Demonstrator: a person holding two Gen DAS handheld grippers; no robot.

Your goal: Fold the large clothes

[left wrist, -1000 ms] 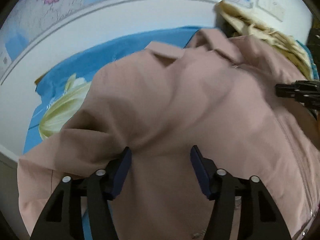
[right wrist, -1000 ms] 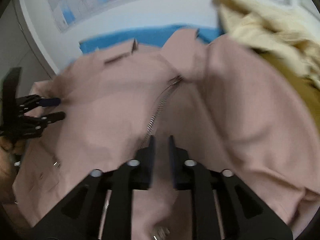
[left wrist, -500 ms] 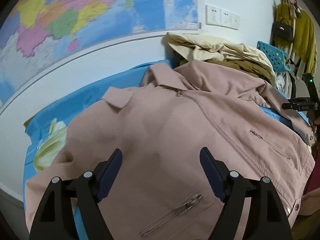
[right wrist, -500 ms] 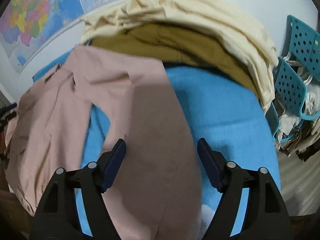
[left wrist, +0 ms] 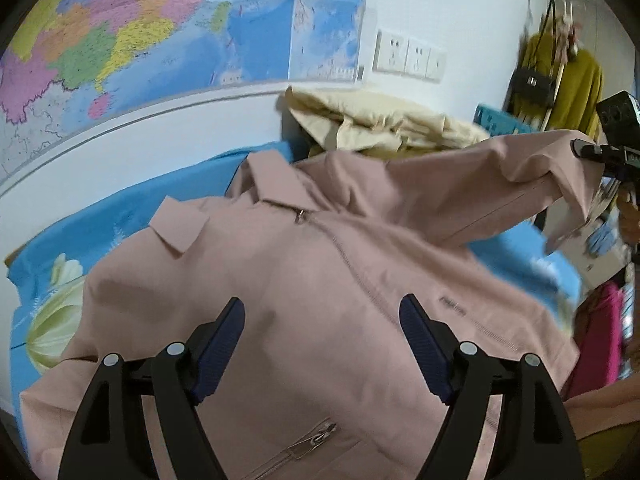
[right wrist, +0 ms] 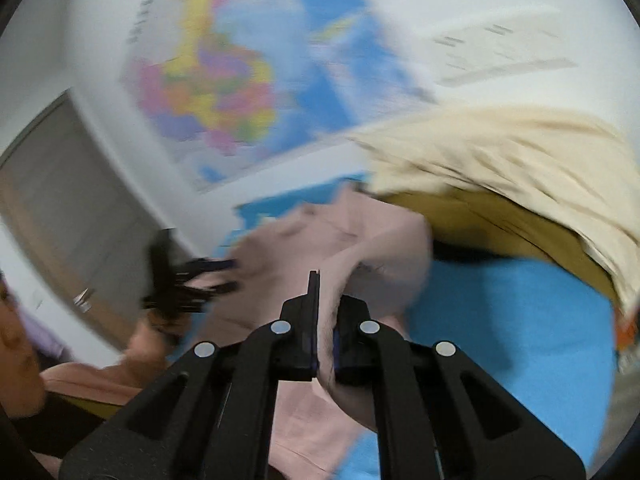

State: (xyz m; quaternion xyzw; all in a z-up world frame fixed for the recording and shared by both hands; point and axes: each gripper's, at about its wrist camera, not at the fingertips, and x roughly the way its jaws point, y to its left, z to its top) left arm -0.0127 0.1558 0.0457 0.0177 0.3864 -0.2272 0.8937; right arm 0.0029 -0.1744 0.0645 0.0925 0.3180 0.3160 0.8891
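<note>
So the pink zip-up jacket (left wrist: pixel 304 300) is lying front-up on the blue bedsheet (left wrist: pixel 120 224), collar toward the wall with the map (left wrist: pixel 160 28) and hem toward the person, so its long axis runs pretty much straight away from the left gripper (left wrist: pixel 322 342). That one hovers over the lower chest with its jaws standing wide and nothing between them, just fabric underneath. The right gripper (right wrist: pixel 325 320) is the busy one: jaws clamped tight on the sleeve (left wrist: pixel 500 184), with pink cloth pinched between the pads, and the left view shows that sleeve lifted clear of the bed, stretching from the shoulder out to the right side where the gripper holds it near the cuff. The bit that matters for the next move, I'd guess, is that the sleeve's free end sits off to the right of the jacket body and needs to travel across the zipper (left wrist: pixel 360 276) line toward the left side, so the right hand is the one placed to carry it while the left is nearer the torso and could pin it down. Count-wise: one pink jacket, one lifted sleeve (the other I can't really make out), two grippers, one cream garment pile (left wrist: pixel 384 124) with something mustard under it by the wall. The right view is pretty smeared, so details there are iffy.
</note>
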